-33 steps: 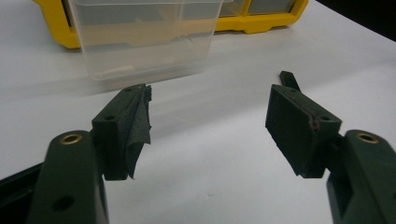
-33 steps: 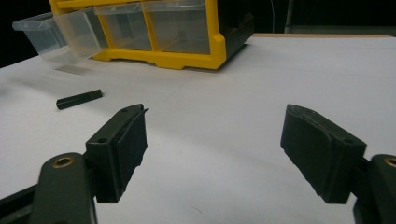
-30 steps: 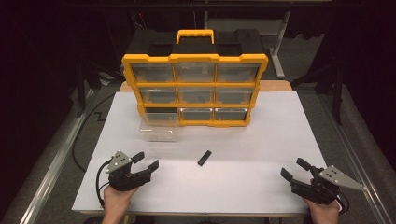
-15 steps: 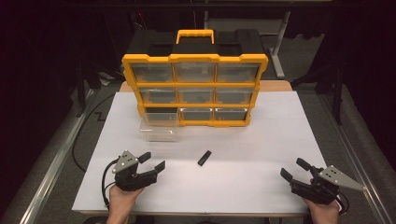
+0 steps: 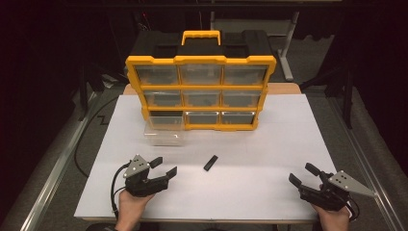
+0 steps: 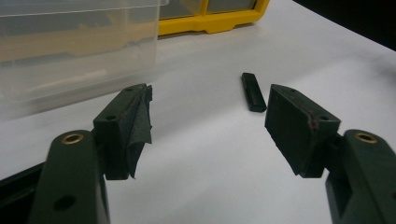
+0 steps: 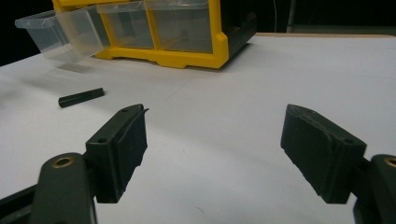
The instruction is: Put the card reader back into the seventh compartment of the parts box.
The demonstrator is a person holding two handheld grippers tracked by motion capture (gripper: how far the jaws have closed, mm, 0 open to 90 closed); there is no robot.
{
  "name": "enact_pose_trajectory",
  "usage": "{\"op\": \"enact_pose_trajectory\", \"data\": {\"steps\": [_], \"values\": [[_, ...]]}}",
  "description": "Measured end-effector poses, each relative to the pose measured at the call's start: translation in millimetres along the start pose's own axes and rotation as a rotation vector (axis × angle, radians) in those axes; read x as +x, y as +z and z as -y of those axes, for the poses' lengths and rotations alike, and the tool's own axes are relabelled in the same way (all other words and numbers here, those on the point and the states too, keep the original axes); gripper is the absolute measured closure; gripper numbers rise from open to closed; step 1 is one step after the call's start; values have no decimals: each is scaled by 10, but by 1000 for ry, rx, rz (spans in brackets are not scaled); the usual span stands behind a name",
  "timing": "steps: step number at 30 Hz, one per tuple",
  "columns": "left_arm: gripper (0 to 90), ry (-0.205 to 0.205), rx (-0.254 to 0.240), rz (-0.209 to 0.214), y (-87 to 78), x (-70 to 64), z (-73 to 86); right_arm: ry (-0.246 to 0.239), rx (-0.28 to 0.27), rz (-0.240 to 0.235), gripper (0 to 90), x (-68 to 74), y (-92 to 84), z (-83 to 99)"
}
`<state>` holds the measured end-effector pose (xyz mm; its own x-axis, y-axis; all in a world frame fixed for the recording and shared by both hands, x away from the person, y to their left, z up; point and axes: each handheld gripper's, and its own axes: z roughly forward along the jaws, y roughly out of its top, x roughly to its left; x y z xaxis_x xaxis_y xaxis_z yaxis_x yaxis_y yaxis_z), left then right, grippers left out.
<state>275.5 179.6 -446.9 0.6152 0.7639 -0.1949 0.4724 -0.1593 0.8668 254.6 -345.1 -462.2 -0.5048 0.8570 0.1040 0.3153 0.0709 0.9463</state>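
A small black bar (image 5: 210, 163) lies flat on the white table top, in front of a yellow and black drawer organizer (image 5: 200, 86). A clear drawer (image 5: 164, 131) sits pulled out at the organizer's bottom left. My left gripper (image 5: 163, 166) is open near the front left, a short way left of the bar. In the left gripper view the bar (image 6: 253, 92) lies just beyond the gap of the open left gripper (image 6: 210, 93), toward its right jaw. My right gripper (image 5: 302, 173) rests open and empty at the front right. From the right gripper (image 7: 217, 114) the bar (image 7: 81, 97) shows far to the left.
The white sheet (image 5: 288, 134) covers the table, with dark floor and metal rails on both sides. The clear drawer (image 6: 74, 51) stands close ahead of the left jaw. Several shut clear drawers fill the organizer (image 7: 187, 32) at the back.
My left gripper has slid right and a little forward, toward the black bar, staying open. The right gripper, the bar and the drawer have not moved.
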Motion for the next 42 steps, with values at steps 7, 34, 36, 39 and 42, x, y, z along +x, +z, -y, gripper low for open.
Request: {"op": "enact_pose_trajectory", "data": {"steps": [7, 34, 36, 39, 42], "values": [[322, 9, 9, 27, 79, -63, -22, 0, -1, 0, 233, 0, 0, 0], [330, 39, 31, 83, 347, -246, -108, -4, 2, 1, 232, 2, 6, 1], [331, 38, 30, 82, 363, -252, -115, -4, 3, -1, 232, 0, 5, 1], [333, 40, 32, 84, 387, -258, -128, -1, 4, -1, 232, 2, 4, 1], [334, 41, 32, 84, 418, -268, -143, -2, 4, -1, 232, 1, 4, 1]]}}
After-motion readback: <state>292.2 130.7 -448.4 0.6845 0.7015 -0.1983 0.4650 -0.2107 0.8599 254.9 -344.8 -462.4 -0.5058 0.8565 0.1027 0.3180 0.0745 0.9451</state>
